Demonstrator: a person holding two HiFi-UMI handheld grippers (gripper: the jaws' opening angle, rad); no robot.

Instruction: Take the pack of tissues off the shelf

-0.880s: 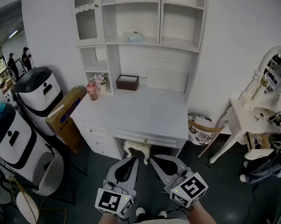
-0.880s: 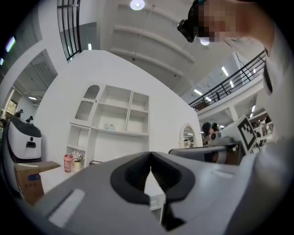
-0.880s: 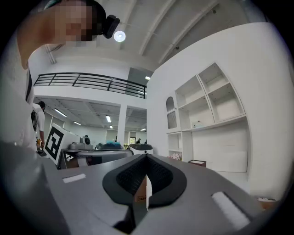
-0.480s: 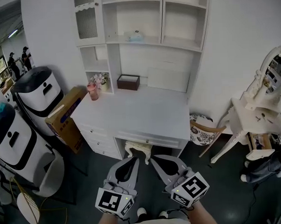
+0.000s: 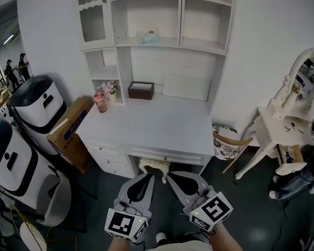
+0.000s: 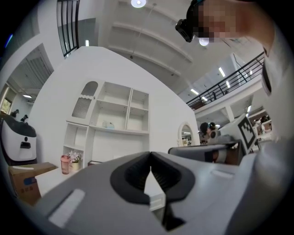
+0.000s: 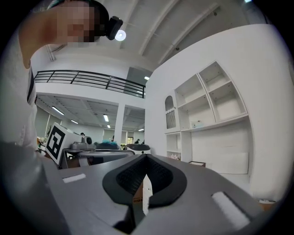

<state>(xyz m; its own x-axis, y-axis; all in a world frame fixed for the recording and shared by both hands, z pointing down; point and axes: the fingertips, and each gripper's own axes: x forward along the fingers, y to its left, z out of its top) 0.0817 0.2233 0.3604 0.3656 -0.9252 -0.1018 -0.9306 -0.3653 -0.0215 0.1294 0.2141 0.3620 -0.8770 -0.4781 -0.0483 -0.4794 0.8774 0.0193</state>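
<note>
White desk (image 5: pixel 157 127) and shelf (image 5: pixel 197 44) are standing ahead.
Pack of tissues (image 5: pixel 149 38) is sitting up there; left gripper (image 5: pixel 150 175) and right gripper (image 5: pixel 170 175) are hovering below, pinched shut, holding nothing.

No readable text, blue print on cardboard box (image 5: pixel 69 137) too small to make out
</note>
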